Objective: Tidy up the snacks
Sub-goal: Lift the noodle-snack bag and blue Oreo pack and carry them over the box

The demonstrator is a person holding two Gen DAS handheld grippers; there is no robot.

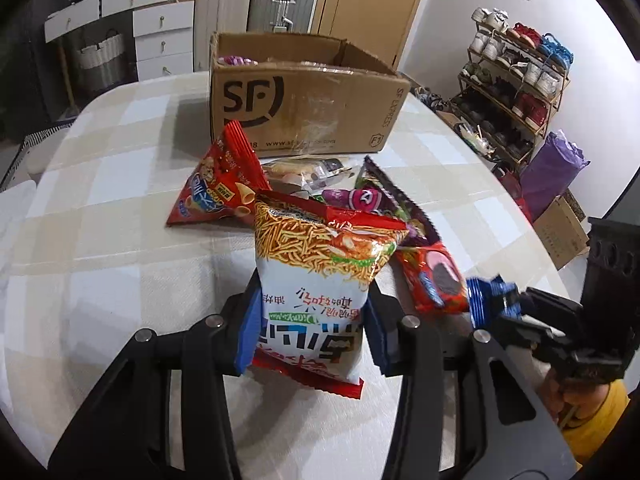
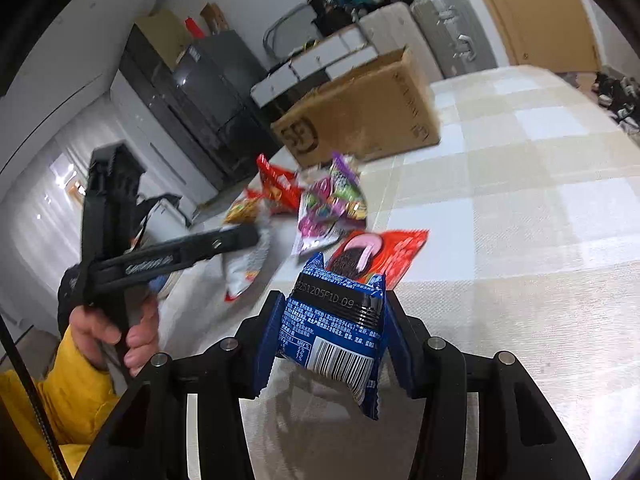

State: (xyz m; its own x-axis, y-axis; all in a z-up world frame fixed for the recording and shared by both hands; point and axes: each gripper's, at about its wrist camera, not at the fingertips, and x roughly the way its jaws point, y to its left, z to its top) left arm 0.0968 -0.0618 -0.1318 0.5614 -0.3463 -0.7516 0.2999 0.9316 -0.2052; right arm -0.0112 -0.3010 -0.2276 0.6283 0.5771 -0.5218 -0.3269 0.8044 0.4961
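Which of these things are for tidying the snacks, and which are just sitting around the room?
For the job:
noodle snack bag in the left gripper
blue cookie packet in the right gripper
red cookie packet
purple snack bag
cardboard box

Just lying about:
suitcases
shoe rack
white drawers
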